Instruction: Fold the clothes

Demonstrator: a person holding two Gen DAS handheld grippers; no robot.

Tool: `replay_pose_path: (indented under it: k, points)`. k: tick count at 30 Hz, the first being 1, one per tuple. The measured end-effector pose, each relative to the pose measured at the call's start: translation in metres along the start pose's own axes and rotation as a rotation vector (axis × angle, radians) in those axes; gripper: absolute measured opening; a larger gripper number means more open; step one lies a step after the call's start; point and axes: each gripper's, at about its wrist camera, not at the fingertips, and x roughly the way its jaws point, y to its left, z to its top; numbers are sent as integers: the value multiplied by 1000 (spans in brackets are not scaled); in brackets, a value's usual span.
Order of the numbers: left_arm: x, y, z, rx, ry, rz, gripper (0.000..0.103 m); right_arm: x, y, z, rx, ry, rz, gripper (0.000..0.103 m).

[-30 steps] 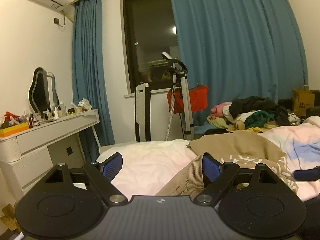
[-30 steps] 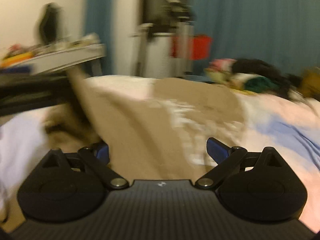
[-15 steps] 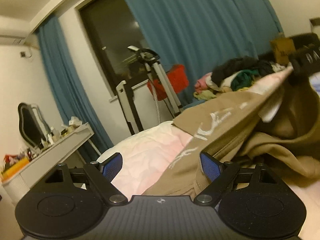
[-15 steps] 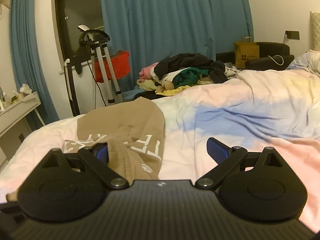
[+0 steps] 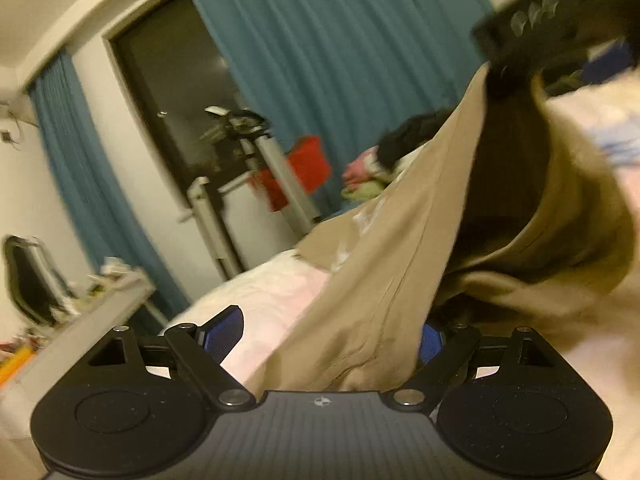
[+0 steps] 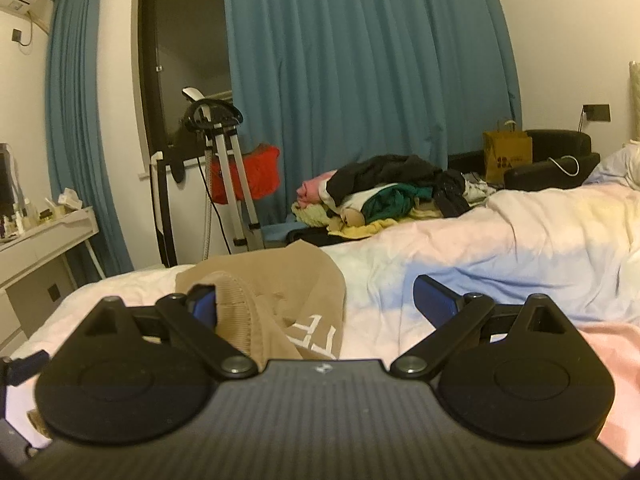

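A tan sweatshirt with white lettering lies on the bed and is partly lifted. My left gripper has its fingers wide apart, with a fold of the tan fabric lying between them against the right finger. The right gripper's body shows at the top right of the left wrist view, with the sweatshirt hanging from it. In the right wrist view my right gripper stands wide open, the ribbed hem of the sweatshirt draped against its left finger.
The bed has a pastel pink, blue and white cover. A pile of mixed clothes lies at its far side. A garment steamer stand, a red bag, a white dresser and blue curtains stand beyond.
The left gripper has tilted and moved closer under the lifted sweatshirt, which now hangs higher from the right gripper. The right wrist view has steadied and shifted slightly.
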Motion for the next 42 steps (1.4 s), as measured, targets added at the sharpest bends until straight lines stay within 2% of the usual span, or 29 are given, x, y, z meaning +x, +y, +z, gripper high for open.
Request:
replay_pose_path:
  k: [3, 6, 7, 9, 12, 14, 15, 18, 21, 24, 26, 27, 29, 31, 33, 35, 37, 42]
  points:
    - [4, 23, 2, -111, 5, 111, 88, 3, -1, -2, -6, 18, 0, 97]
    - [-4, 55, 6, -248, -66, 254, 91, 12, 2, -11, -65, 101, -20, 97]
    - [-6, 64, 6, -290, -77, 281, 91, 17, 5, -16, -106, 151, -43, 97]
    - [-8, 77, 5, -357, -77, 308, 91, 25, 5, -27, -148, 247, -63, 97]
    - [-6, 83, 2, -395, -51, 285, 93, 34, -3, -41, -153, 381, -58, 97]
    - [-6, 77, 1, -363, -33, 260, 93, 29, -13, -37, -117, 357, -104, 97]
    - [-7, 71, 1, -325, -20, 240, 93, 25, -18, -33, -102, 317, -141, 97]
    - [-9, 48, -4, -210, 22, 176, 97, 6, -38, -10, -9, 140, -226, 97]
    - [-9, 24, -12, -111, 74, 98, 99, -17, -46, 9, 25, -41, -252, 97]
    - [-6, 2, -21, -23, 137, 76, 101, -30, -37, 15, -64, -127, -241, 97]
    - [-6, 14, -23, -92, 145, 111, 101, -30, -29, 11, -125, -110, -241, 97]
    - [-6, 19, -25, -127, 150, 129, 101, -26, -29, 8, -144, -73, -233, 98]
    - [-5, 31, -27, -197, 158, 164, 103, -15, -35, 0, -152, 65, -208, 98]
    - [-6, 42, -30, -269, 165, 192, 103, -22, -37, 0, -130, 61, -202, 98]
    - [-12, 52, -31, -345, 163, 183, 103, -29, -38, 0, -108, 58, -196, 98]
    - [-22, 57, -24, -372, 138, 188, 103, -37, -40, 1, -87, 54, -190, 98]
    - [-33, 66, -15, -404, 101, 198, 103, -49, -35, 30, -94, -1, -161, 98]
    - [-79, 133, 63, -525, -137, 282, 103, -79, -24, 133, -141, -169, -73, 98]
